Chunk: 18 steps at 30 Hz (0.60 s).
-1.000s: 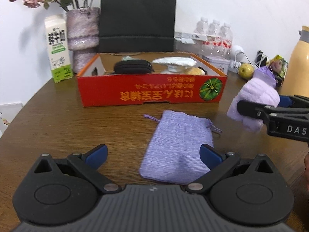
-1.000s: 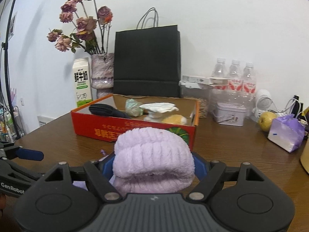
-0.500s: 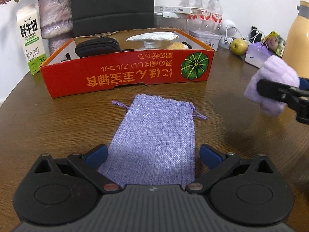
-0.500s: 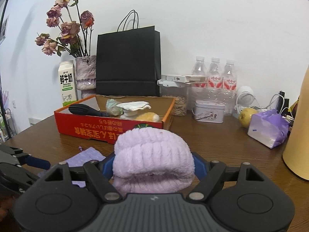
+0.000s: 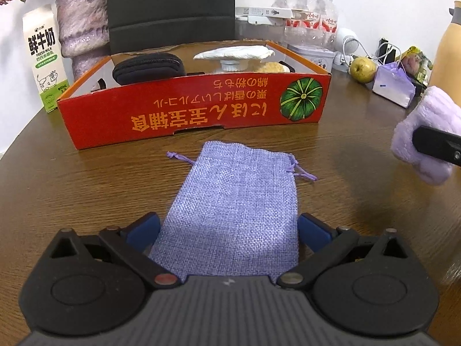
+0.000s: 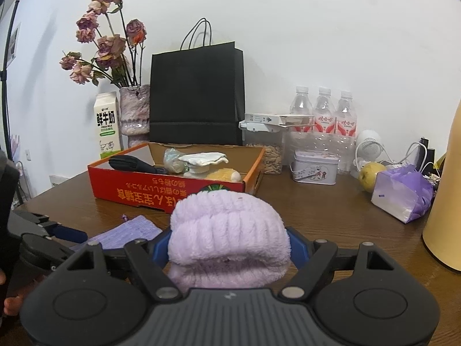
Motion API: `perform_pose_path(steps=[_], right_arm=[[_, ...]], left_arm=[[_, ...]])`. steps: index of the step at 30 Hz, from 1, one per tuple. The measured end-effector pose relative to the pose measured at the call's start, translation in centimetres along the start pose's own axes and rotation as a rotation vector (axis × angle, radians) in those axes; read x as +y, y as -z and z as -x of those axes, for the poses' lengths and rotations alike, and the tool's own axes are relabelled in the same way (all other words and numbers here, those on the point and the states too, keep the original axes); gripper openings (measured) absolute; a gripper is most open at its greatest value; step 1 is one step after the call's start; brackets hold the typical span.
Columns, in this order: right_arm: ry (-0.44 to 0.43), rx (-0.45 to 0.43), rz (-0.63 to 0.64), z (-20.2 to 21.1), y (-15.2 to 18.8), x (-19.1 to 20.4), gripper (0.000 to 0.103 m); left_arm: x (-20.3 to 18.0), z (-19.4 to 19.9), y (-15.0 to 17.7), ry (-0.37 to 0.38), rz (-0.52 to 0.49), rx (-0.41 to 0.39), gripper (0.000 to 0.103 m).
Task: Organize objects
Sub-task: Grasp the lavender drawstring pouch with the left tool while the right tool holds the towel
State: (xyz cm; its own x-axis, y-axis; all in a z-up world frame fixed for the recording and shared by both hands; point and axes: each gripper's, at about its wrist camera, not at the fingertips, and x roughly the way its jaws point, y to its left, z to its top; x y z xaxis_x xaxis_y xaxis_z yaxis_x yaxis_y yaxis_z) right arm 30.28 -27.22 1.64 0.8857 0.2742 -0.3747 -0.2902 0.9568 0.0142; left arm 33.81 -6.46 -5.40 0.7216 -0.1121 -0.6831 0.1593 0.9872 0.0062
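On the wooden table (image 5: 86,178), left tongs (image 5: 227,230) gape over a pouch (image 5: 239,201); right tongs (image 6: 229,248) clamp a plush roll (image 6: 227,230).

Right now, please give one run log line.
left claw: open over purple pouch | right claw: shut on fluffy lilac roll | red box: behind pouch

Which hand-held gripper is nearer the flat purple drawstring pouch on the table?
Left. The left hand-held gripper straddles the pouch, open fingers beside its near end. The right hand-held gripper, shut on a fluffy lilac roll, sits off to its side.
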Motion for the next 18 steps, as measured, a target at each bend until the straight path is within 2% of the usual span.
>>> perform_pose_path(steps=[5,7,9,13,15,18], right_arm=[[-0.001,-0.009,0.009,0.3,0.1,0.4,0.078],[-0.002,-0.011,0.016,0.4,0.1,0.6,0.078],[-0.004,-0.01,0.022,0.5,0.1,0.8,0.078],[-0.008,-0.005,0.038,0.5,0.3,1.3,0.078],[-0.007,-0.003,0.048,0.5,0.4,1.7,0.078],[-0.005,-0.002,0.062,0.6,0.6,2.2,0.078]], left_arm=[[0.0,0.1,0.2,-0.003,0.002,-0.003,0.103],[-0.1,0.5,0.4,-0.004,0.005,-0.014,0.097],[-0.2,0.9,0.6,0.0,0.003,-0.024,0.082],[-0.1,1.7,0.8,0.005,0.0,-0.04,0.059],[-0.1,2.1,1.1,0.003,0.001,-0.052,0.036],[0.1,2.8,1.5,0.007,0.003,-0.06,0.013]])
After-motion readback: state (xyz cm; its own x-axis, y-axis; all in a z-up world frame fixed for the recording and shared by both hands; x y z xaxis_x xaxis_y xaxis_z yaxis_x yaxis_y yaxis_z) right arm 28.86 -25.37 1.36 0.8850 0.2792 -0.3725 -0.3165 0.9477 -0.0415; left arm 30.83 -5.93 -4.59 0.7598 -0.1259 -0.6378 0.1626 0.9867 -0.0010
